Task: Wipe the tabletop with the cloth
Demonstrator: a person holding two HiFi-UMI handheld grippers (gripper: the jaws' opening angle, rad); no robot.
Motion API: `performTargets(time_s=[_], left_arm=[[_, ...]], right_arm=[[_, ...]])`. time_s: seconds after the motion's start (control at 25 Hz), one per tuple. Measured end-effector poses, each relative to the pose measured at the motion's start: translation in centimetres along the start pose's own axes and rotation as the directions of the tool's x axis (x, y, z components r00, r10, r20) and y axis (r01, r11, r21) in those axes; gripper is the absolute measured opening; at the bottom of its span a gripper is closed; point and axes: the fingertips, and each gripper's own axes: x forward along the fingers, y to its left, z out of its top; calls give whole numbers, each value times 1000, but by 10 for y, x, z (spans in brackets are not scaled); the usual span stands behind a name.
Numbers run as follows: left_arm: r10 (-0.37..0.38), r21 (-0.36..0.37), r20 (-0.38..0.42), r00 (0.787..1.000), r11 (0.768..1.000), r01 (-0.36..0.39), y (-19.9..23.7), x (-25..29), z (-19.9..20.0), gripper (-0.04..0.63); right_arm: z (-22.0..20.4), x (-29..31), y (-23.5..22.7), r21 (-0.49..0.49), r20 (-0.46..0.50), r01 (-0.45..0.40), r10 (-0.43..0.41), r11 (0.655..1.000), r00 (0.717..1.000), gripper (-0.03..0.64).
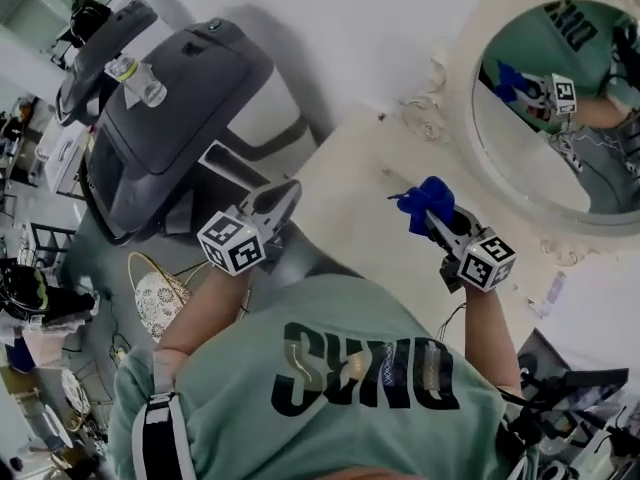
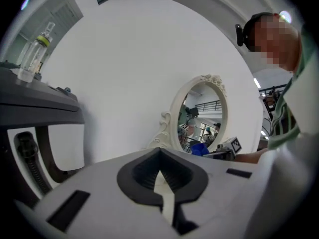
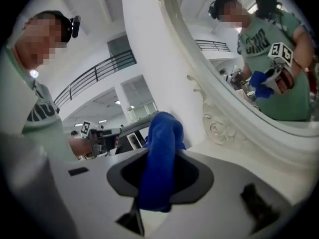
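Jaws of the right gripper (image 1: pixel 434 217) clamp the cloth (image 1: pixel 424 198) over the tabletop (image 1: pixel 350 193) at 3 o'clock; left gripper (image 1: pixel 283 197) at 9 o'clock, jaws nearly together, empty.

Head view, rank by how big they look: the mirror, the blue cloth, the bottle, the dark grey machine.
1. dark grey machine, the largest.
2. mirror, though the picture's edge cuts it off.
3. blue cloth and bottle, about alike; I won't rank them.
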Motion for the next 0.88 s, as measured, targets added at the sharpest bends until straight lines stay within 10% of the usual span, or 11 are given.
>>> performTargets(time_s=[0.28, 0.44, 0.68, 0.88], left_arm=[[83, -33, 16, 996, 996, -83, 50, -24, -4, -3], [38, -34, 3, 999, 999, -38, 86, -27, 0, -3], [-78, -49, -35, 996, 996, 77, 123, -27, 5, -3], [-135, -17, -41, 990, 991, 135, 132, -32, 12, -3]], right_arm=[[19, 148, -31, -264, -244, 48, -115, 963, 963, 117], [25, 247, -61, -438, -353, 107, -280, 893, 893, 115], [1, 358, -154, -694, -525, 94, -591, 714, 612, 117], [-31, 386, -219, -705, -631, 102, -686, 702, 362, 115]])
